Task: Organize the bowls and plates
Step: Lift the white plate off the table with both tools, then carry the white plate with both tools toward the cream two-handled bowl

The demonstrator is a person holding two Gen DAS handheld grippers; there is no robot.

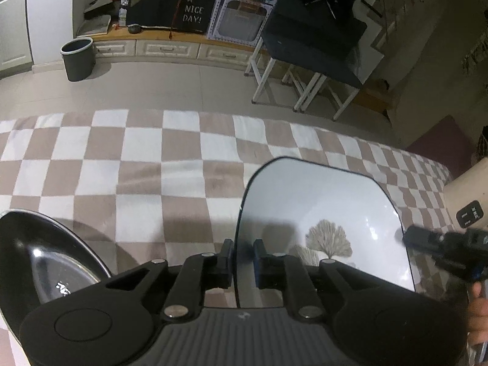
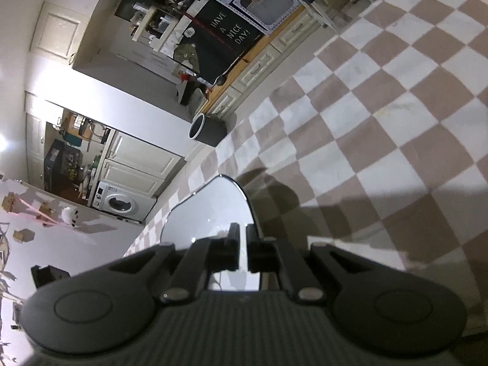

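My left gripper (image 1: 242, 248) is shut on the near rim of a white square plate (image 1: 323, 210) with a black rim and a tree print, held over the checkered cloth (image 1: 137, 167). A black bowl (image 1: 45, 262) sits at the lower left. My right gripper (image 1: 439, 244) enters from the right at the same plate's right edge. In the right wrist view, my right gripper (image 2: 242, 244) is shut on the plate's (image 2: 210, 210) rim, seen tilted.
A grey waste bin (image 1: 77, 59) stands on the floor beyond the cloth, by a low cabinet (image 1: 170, 48). White-legged tables with dark covers (image 1: 308, 48) stand at the back right. A black device (image 1: 469, 215) lies at the right edge.
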